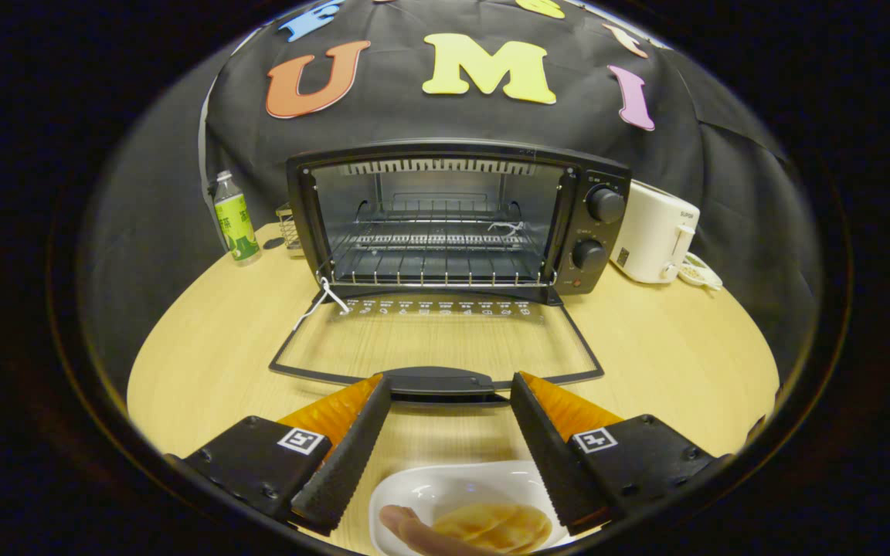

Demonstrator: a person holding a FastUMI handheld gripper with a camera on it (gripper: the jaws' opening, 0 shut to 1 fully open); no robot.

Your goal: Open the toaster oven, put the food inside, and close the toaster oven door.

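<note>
A black toaster oven (pixel 456 220) stands at the back of the wooden table with its glass door (pixel 437 344) folded down flat toward me. Its wire rack (pixel 437 259) inside is bare. The door's handle (pixel 437 380) lies just ahead of my fingertips. My gripper (pixel 450 390) is open, with nothing between its fingers. Below and between the fingers, near the table's front edge, a white plate (pixel 453 486) holds the food (pixel 476 529), a yellowish pastry and a sausage-like piece.
A green-labelled bottle (pixel 235 220) stands left of the oven, with a small wire holder (pixel 288 228) beside it. A white appliance (pixel 653 232) sits to the oven's right. The light wooden table (pixel 669 355) spreads to both sides of the door.
</note>
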